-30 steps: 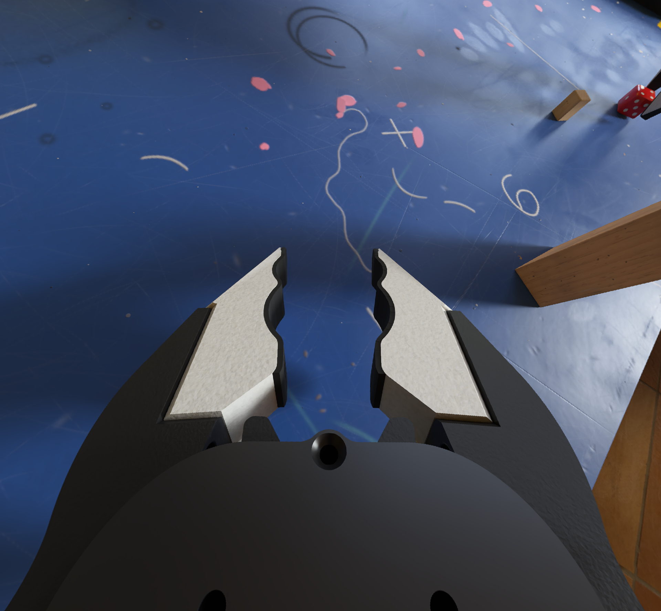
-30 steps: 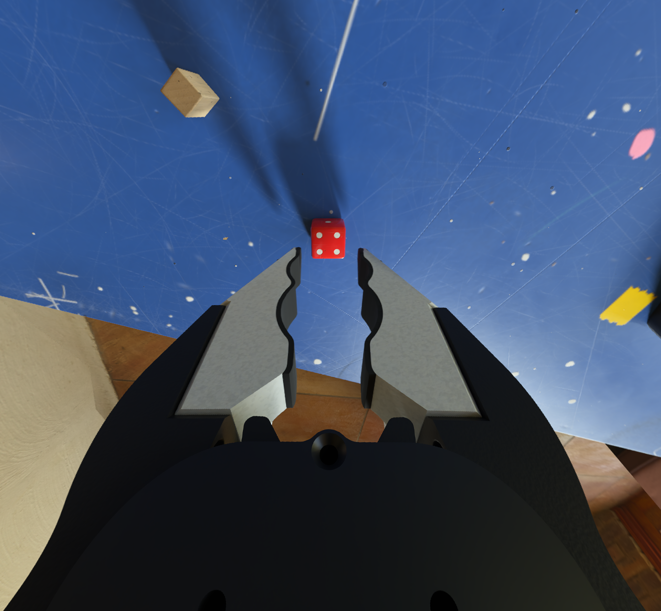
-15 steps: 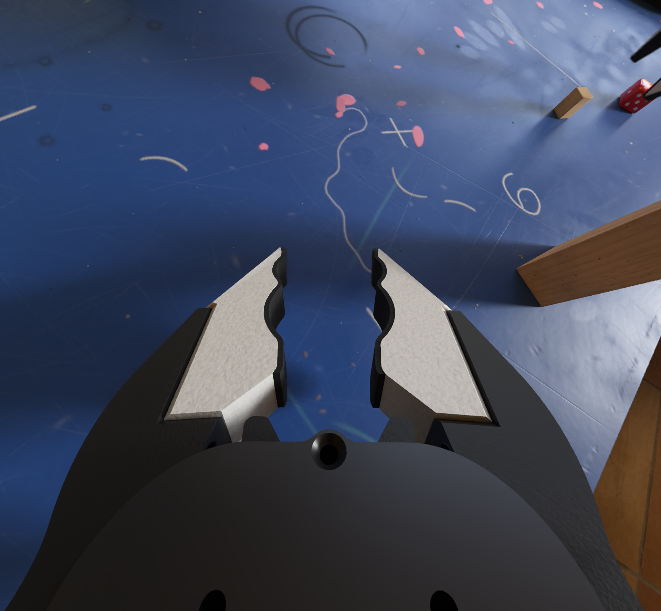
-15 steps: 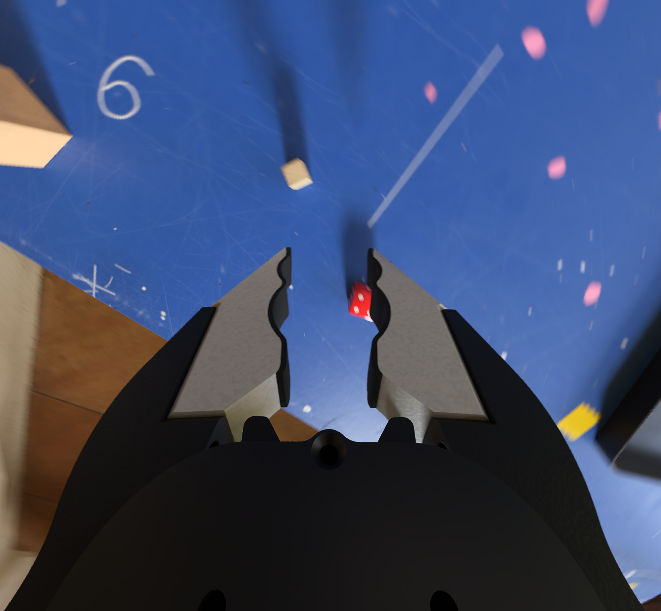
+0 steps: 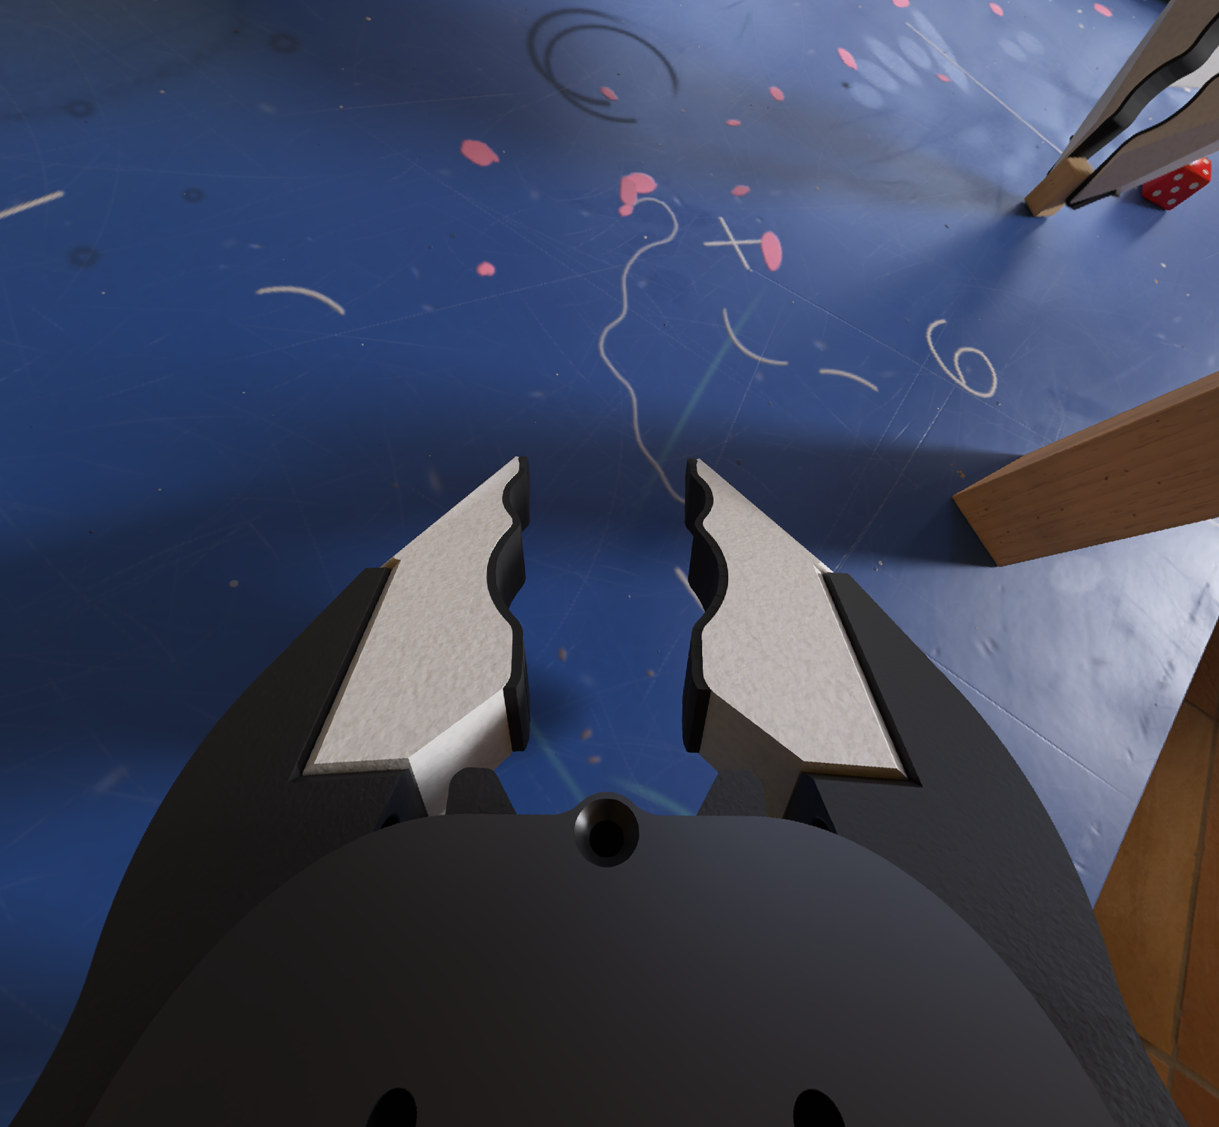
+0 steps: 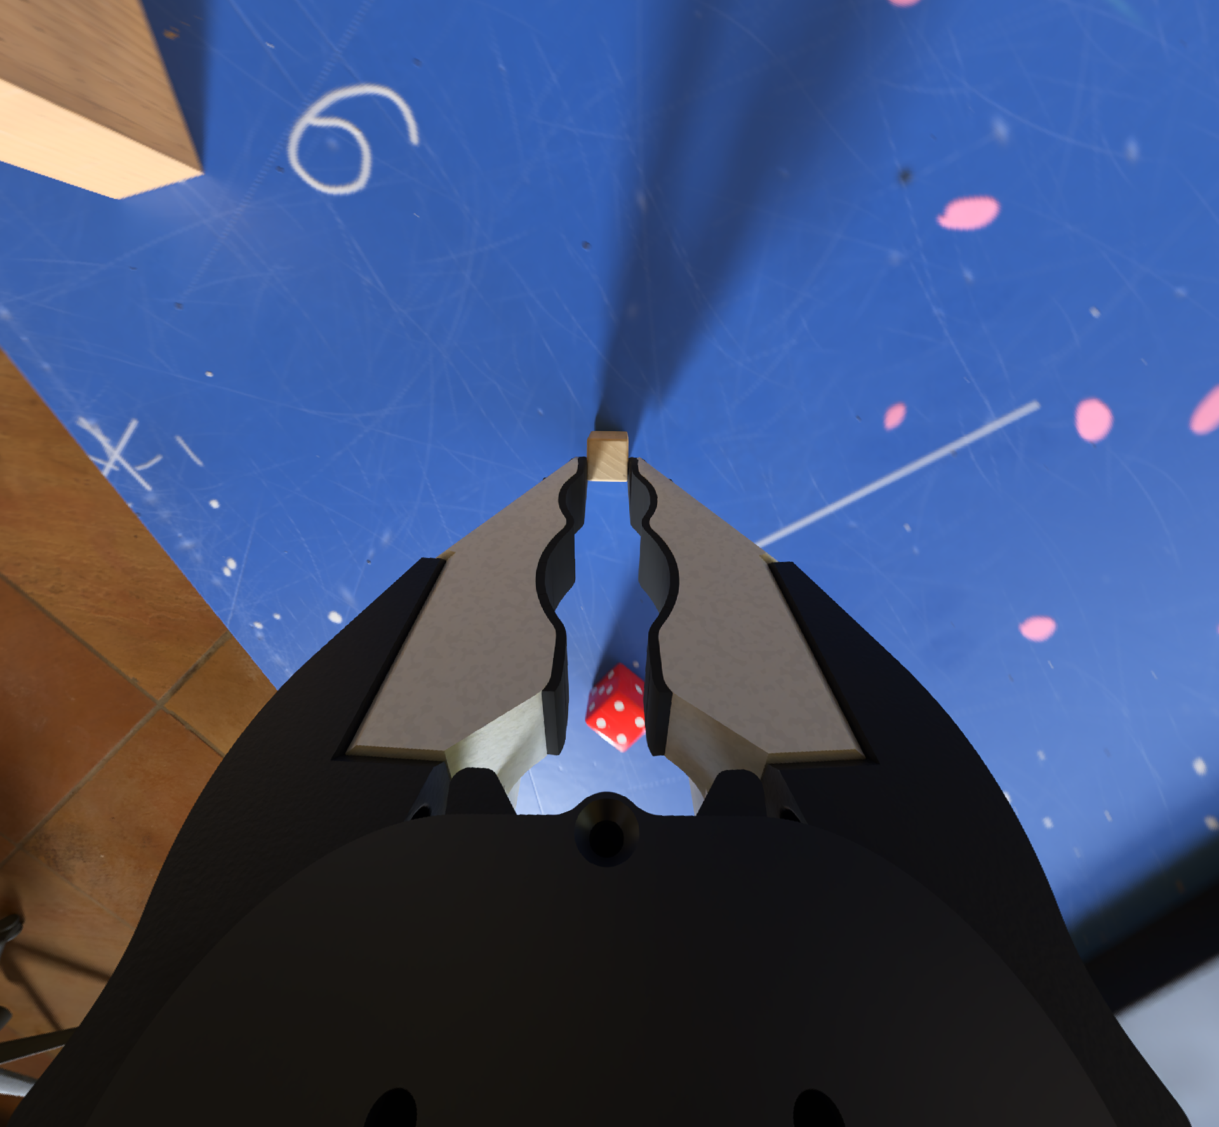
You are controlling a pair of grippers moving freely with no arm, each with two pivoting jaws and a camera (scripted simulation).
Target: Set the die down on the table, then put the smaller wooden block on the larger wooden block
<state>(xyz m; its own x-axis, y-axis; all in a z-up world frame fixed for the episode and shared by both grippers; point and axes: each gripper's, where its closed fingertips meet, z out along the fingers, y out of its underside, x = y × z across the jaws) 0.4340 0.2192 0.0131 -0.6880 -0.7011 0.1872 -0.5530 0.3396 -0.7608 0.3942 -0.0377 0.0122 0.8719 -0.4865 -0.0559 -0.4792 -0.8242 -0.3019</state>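
Die down, small block pinched.

The left gripper (image 5: 605, 482) waits with fingers apart, empty. The larger wooden block (image 5: 1095, 488) sits bare on the blue desk (image 5: 330, 435). The right gripper (image 6: 607, 468) pinches the smaller wooden block (image 6: 607, 457); the die (image 6: 617, 707) lies beside it. Stacking is left.

The larger wooden block (image 5: 1095, 482) runs off the right edge; the smaller block (image 6: 607, 457) seems partly hidden between tongs.

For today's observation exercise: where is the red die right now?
In the right wrist view, the die lies on the blue table, behind the right gripper's tips.
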